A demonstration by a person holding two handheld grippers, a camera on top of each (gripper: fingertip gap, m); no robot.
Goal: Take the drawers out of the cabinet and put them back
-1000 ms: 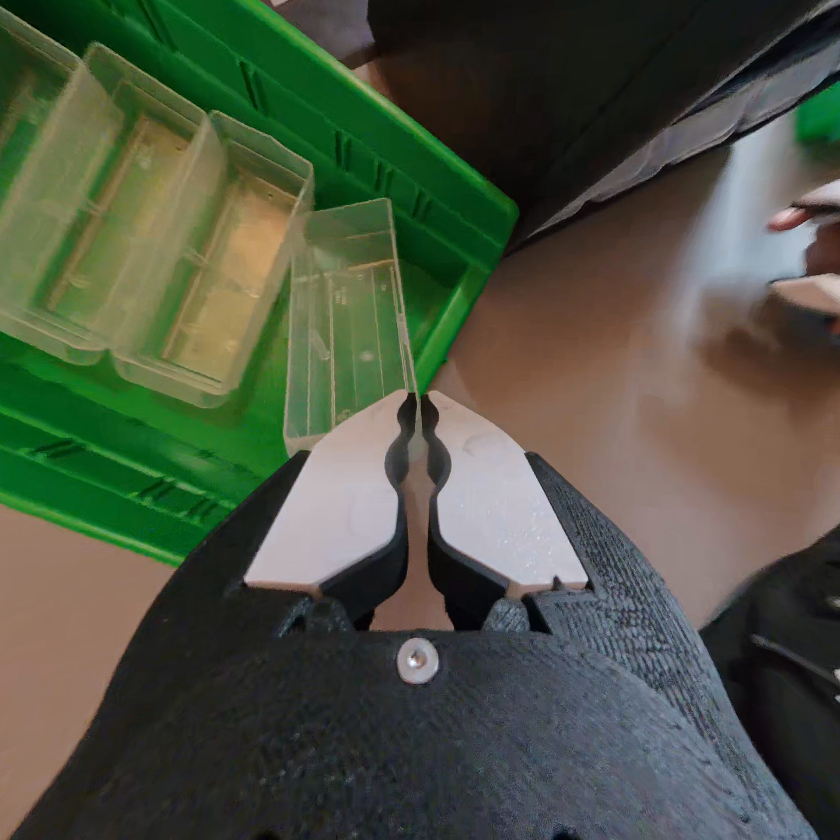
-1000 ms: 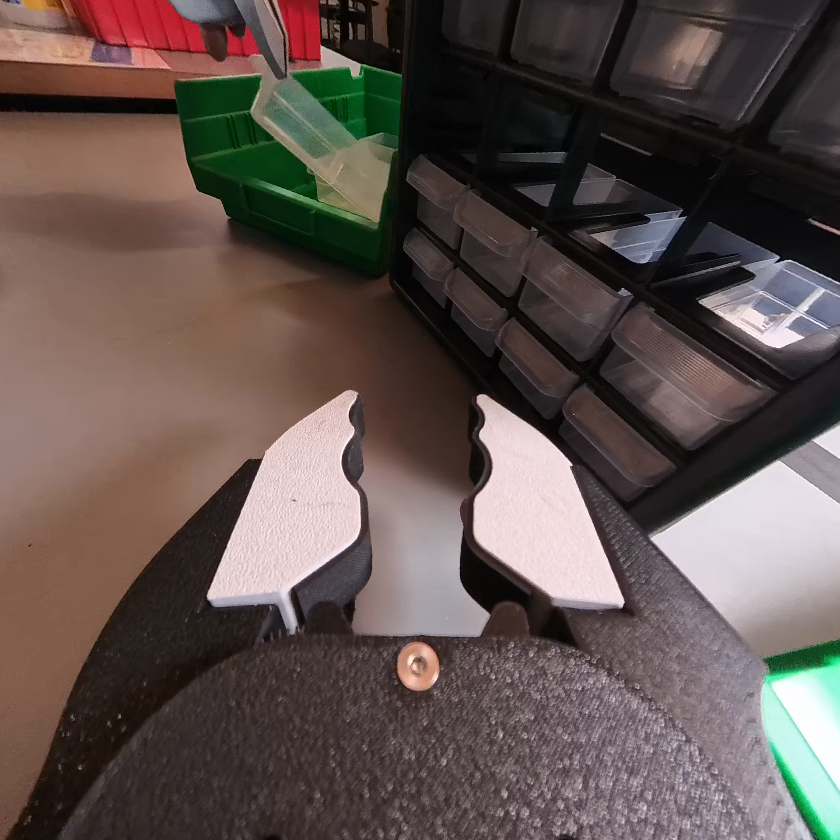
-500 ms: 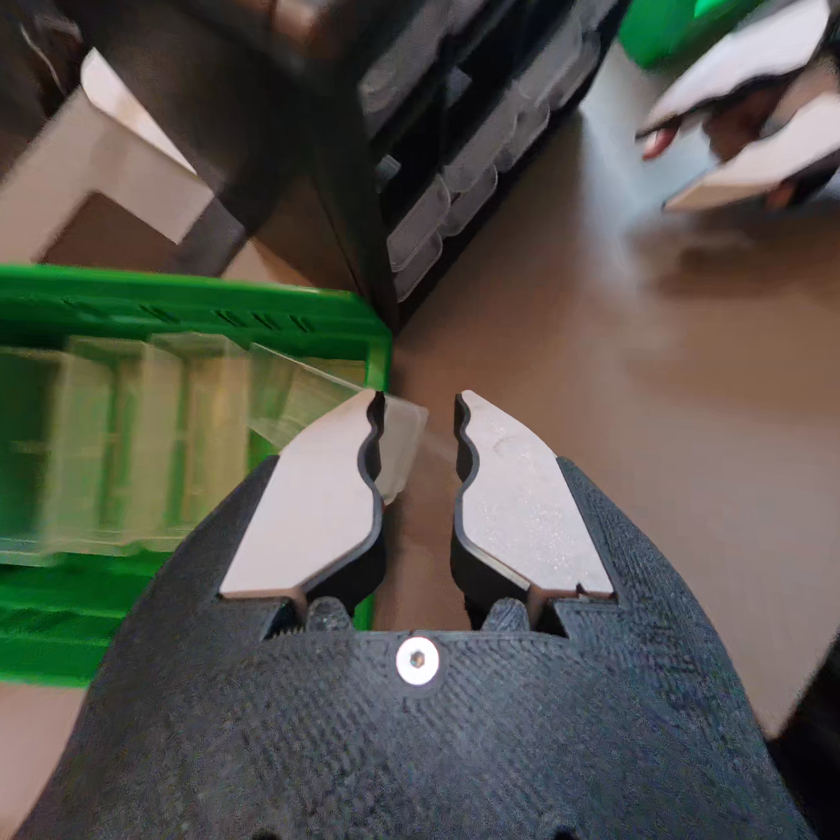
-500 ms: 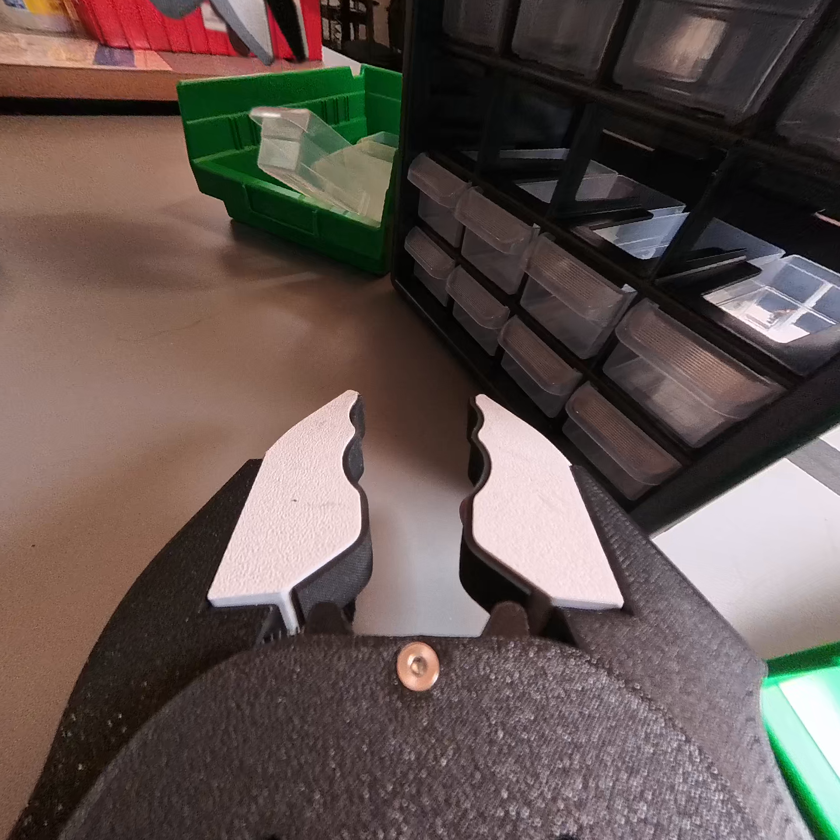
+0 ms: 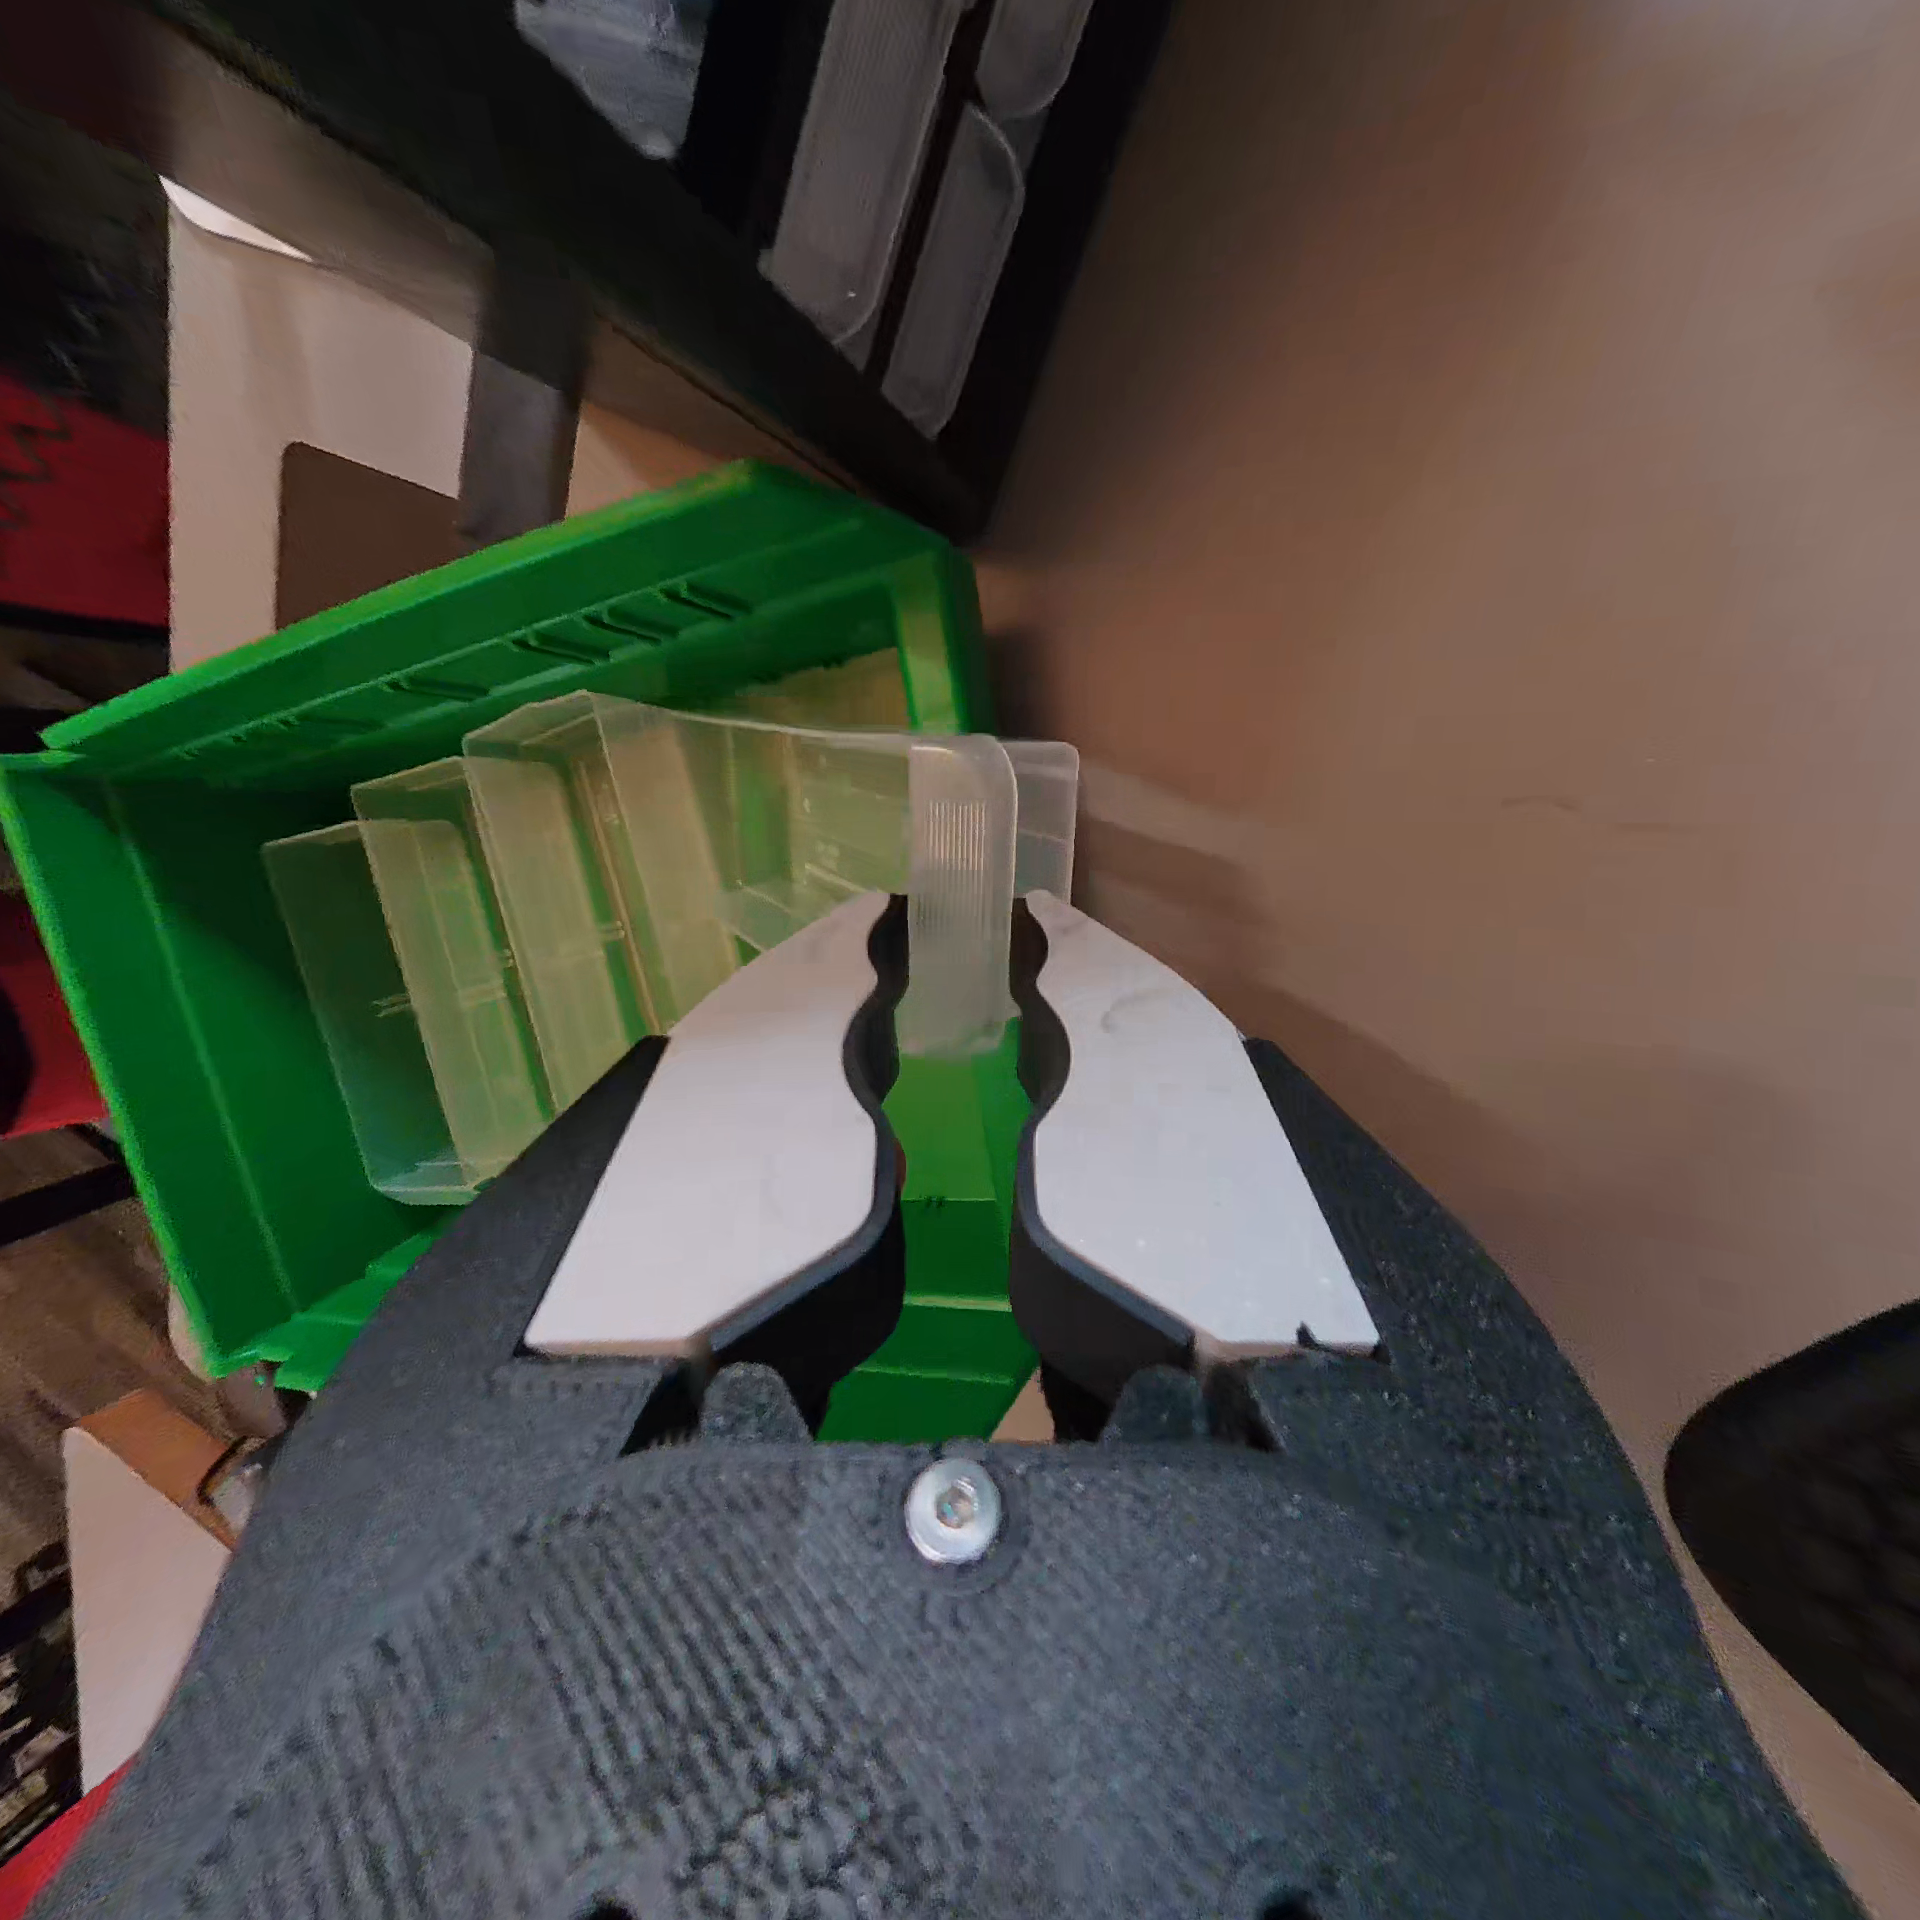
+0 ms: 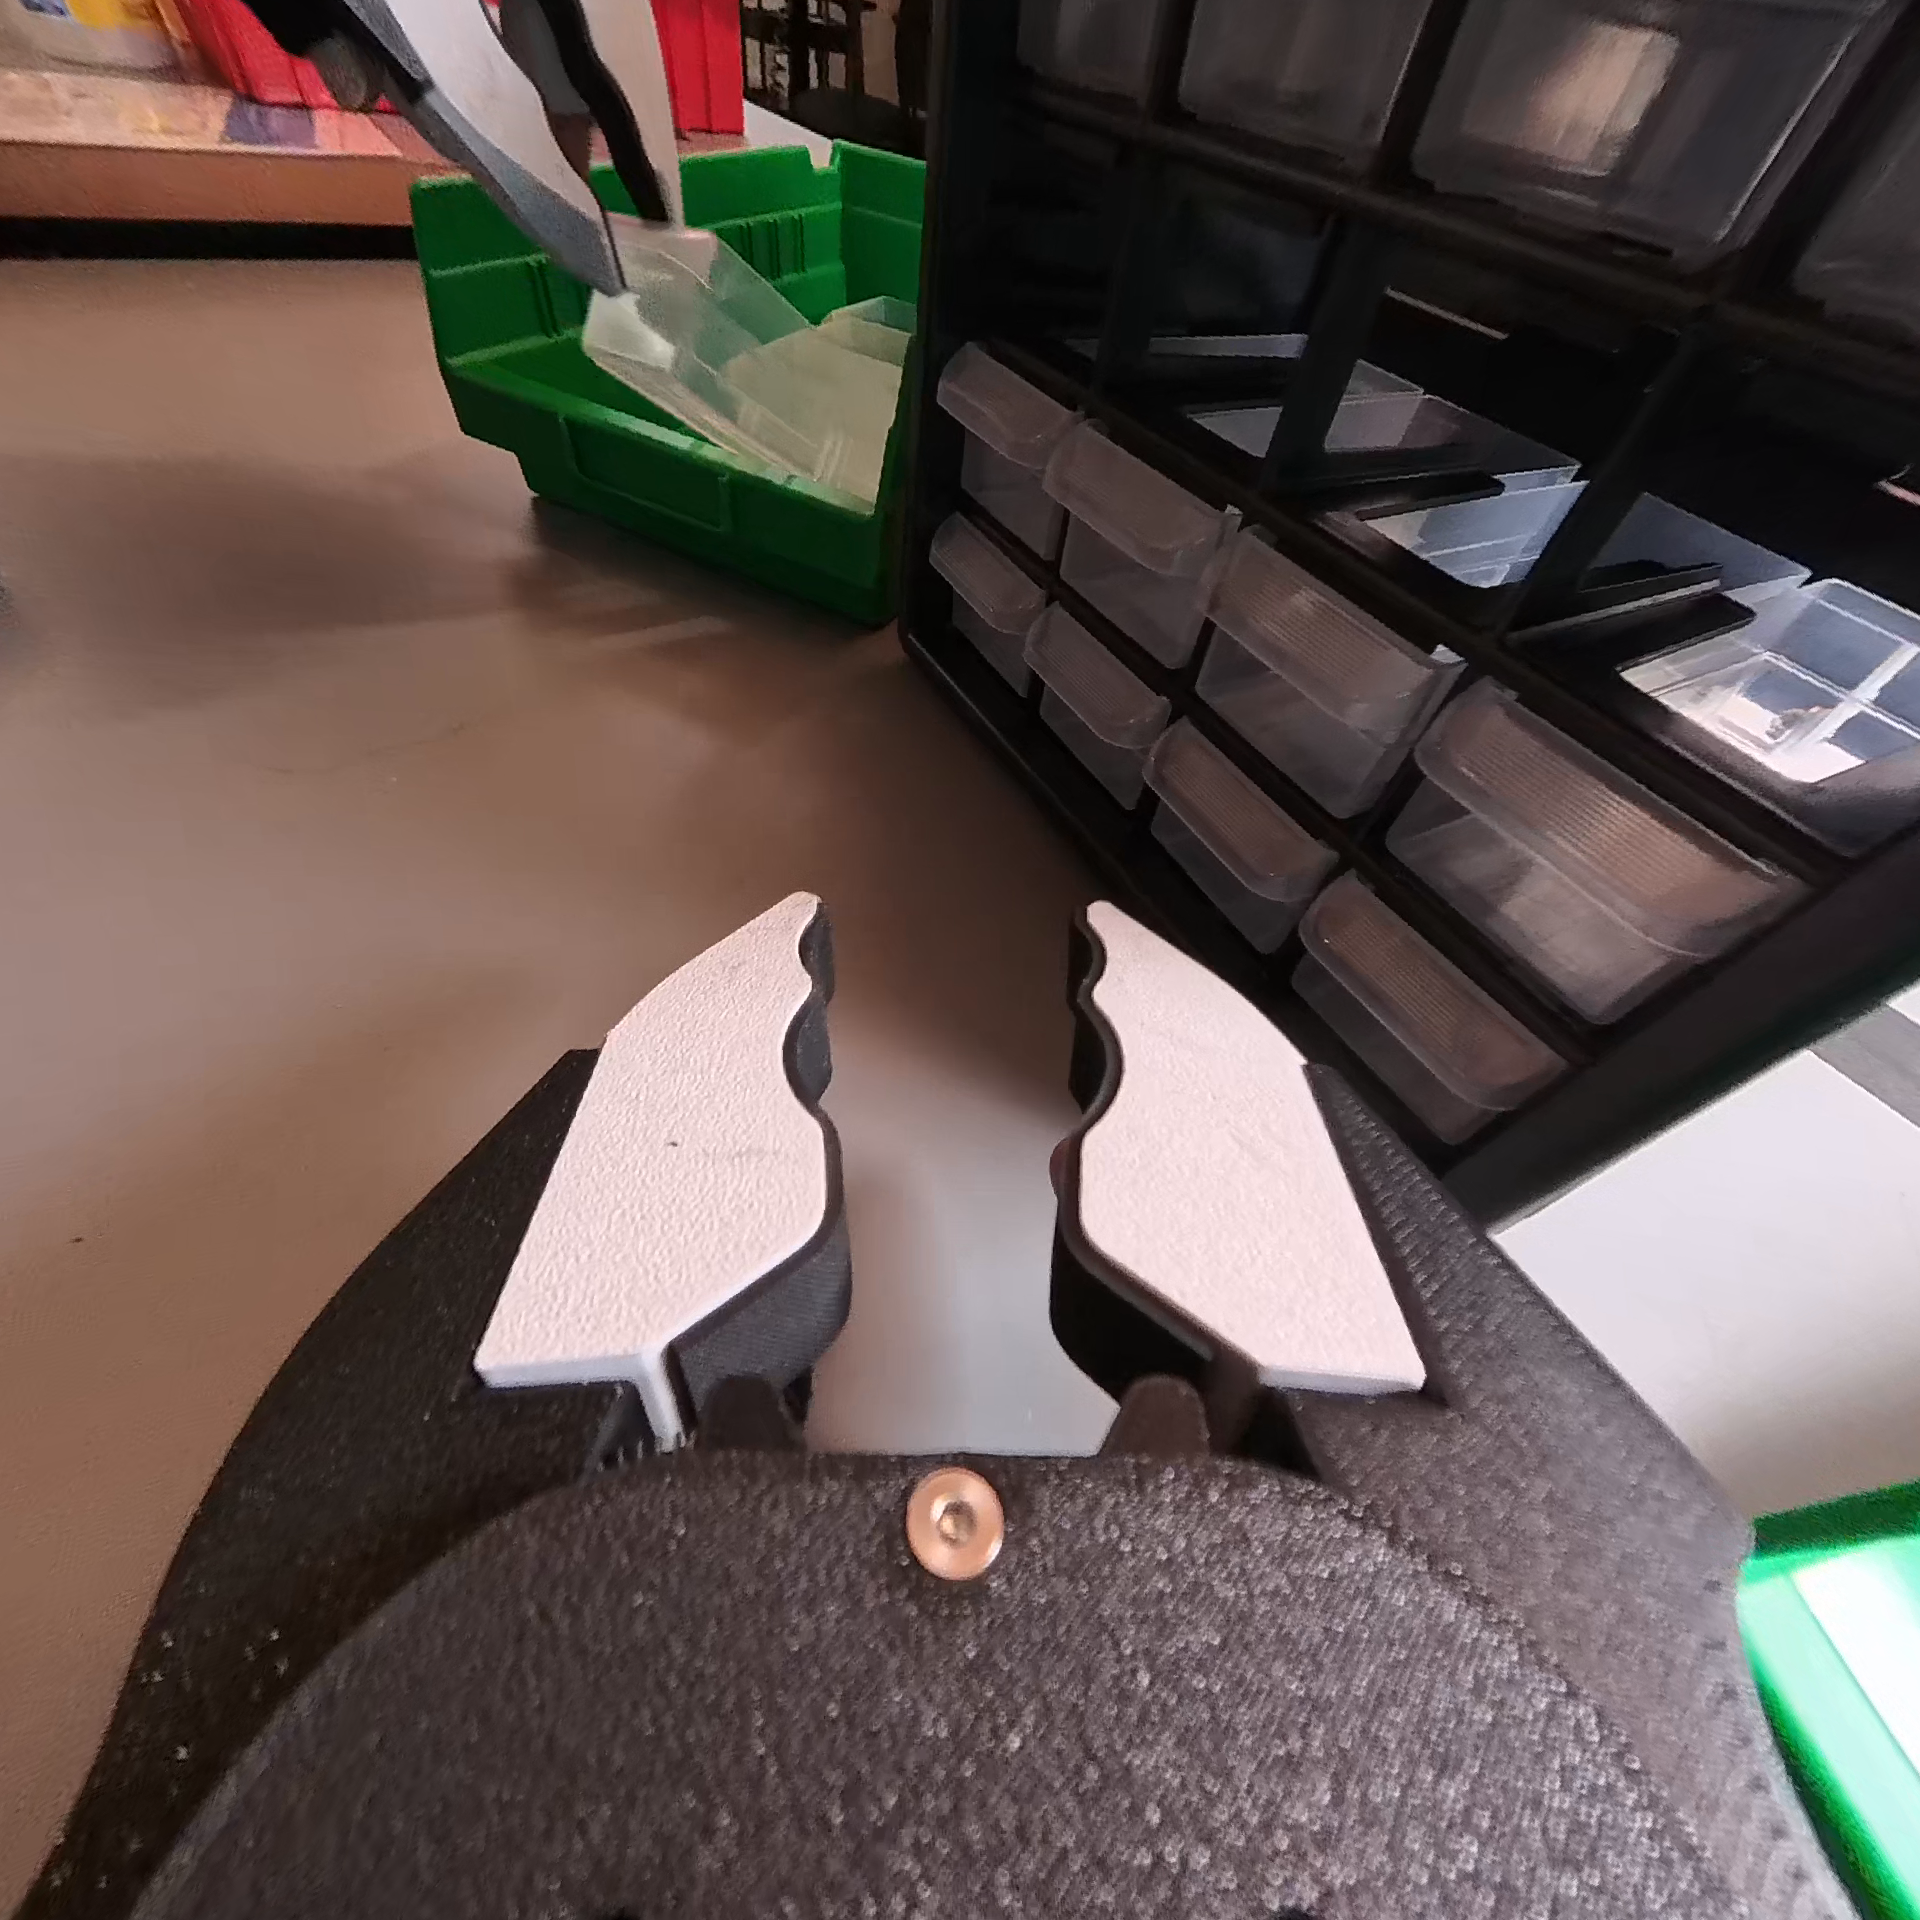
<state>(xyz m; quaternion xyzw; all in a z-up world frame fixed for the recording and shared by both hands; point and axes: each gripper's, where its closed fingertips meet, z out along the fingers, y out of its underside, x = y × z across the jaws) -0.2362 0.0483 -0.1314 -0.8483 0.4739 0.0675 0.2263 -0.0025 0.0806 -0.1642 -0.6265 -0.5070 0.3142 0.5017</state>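
My left gripper (image 5: 954,920) is shut on the ribbed handle of a clear plastic drawer (image 5: 810,821) that lies tilted in a green bin (image 5: 187,987). Two more clear drawers (image 5: 447,997) lie in that bin. In the right wrist view the left gripper (image 6: 634,229) holds the drawer (image 6: 707,332) by its raised front end over the bin (image 6: 665,468). The black cabinet (image 6: 1309,312) stands right of the bin, with several drawers (image 6: 1309,665) in its lower rows. My right gripper (image 6: 951,935) is open and empty, low over the table in front of the cabinet.
Two cabinet drawers (image 6: 1455,509) (image 6: 1818,686) in a middle row stick partly out. A second green bin (image 6: 1849,1683) shows at the bottom right edge. The brown table (image 6: 312,831) stretches left of the cabinet. A low shelf with red things (image 6: 249,73) is at the back.
My left gripper let go of the drawer's side wall, swung round, and has closed on the drawer's handle. The drawer lies tilted in the bin. The right gripper has not moved.
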